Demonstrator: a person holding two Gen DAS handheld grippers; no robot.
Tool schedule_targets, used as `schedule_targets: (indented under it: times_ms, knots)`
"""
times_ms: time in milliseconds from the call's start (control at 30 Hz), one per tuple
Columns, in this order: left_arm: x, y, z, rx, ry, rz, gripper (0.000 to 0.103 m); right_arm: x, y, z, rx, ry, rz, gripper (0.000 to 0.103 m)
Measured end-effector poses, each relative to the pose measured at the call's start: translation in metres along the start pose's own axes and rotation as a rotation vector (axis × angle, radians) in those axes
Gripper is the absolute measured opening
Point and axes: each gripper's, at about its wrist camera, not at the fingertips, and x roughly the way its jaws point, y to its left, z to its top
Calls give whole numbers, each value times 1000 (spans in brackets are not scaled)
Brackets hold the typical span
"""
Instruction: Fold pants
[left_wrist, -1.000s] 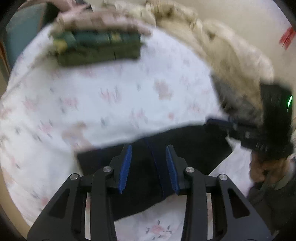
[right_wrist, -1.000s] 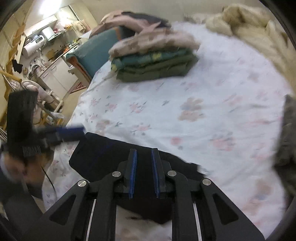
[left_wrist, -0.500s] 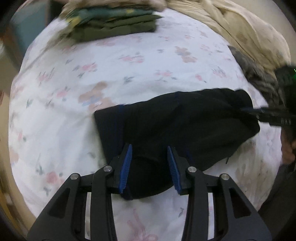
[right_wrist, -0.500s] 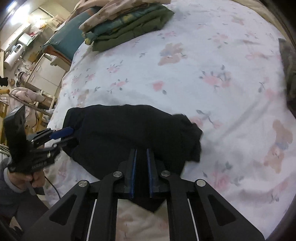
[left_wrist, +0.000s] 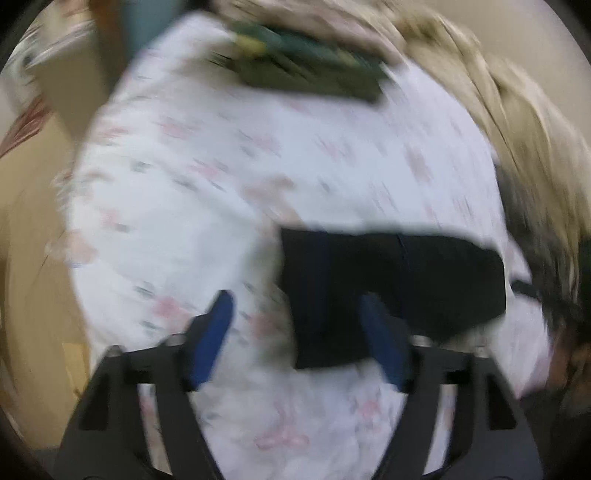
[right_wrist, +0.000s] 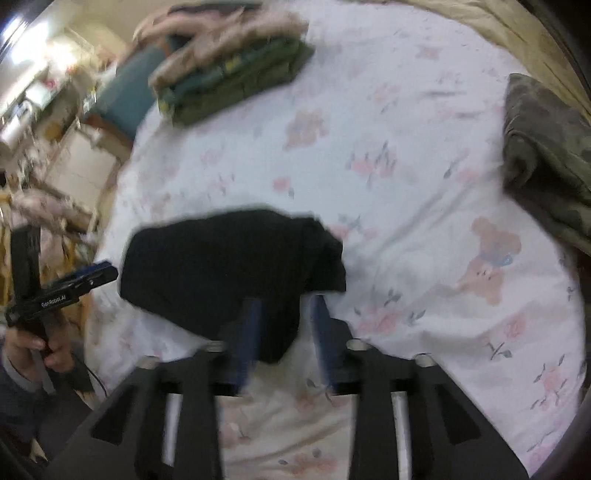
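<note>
The black pants (left_wrist: 391, 280) lie folded into a compact bundle on the white floral bedsheet (left_wrist: 207, 192). In the blurred left wrist view my left gripper (left_wrist: 295, 328) is wide open, with its right finger over the bundle's near left corner and its left finger over bare sheet. In the right wrist view the pants (right_wrist: 229, 266) lie just ahead of my right gripper (right_wrist: 284, 328), which is open at the bundle's near edge and holds nothing. The left gripper (right_wrist: 92, 275) shows at the left there, apart from the pants.
A stack of folded green and pink clothes (right_wrist: 232, 62) sits at the far side of the bed. A camouflage garment (right_wrist: 546, 155) lies at the right edge, with a beige blanket (left_wrist: 517, 122) behind. The bed's left edge drops to a floor with furniture (right_wrist: 74, 170).
Both grippers have opened and let go of the pants, which now lie on the sheet. The left gripper has swung left and back; the right gripper's fingers have spread apart.
</note>
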Motion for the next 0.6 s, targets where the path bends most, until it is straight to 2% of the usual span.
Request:
schedule_targets:
  times_ms: [33,167,233,300,400,467,500,533,567,600]
  knots:
    - [1,6,2,-40,-14,-4,84,0,-2,4,23,-16,20,83]
    - [31,15,5,-124,41,-92,84,24,-11,15,101,-5,76,83]
    - [52,4,3,-91,89,-104,84,43,-13,19,126,38,99,83]
    - [64,-7,1,-48,99,-75,84,60,-14,21,117,69,73,83]
    - [74,-19,0,-24,119,-147,82,82,-16,15,89,125,47,83]
    - [75,-32,-6,37,122,-157,74,83,-12,11,62,113,56,84]
    - [77,-40,-10,80,138,-149,63,84,-9,10,51,120,75,84]
    - [79,-45,-12,100,144,-145,56,86,-5,10,41,136,102,79]
    - [79,-48,-13,99,134,-151,52,89,0,8,20,152,115,67]
    - [80,-47,-12,94,133,-161,43,91,3,8,-4,151,105,63]
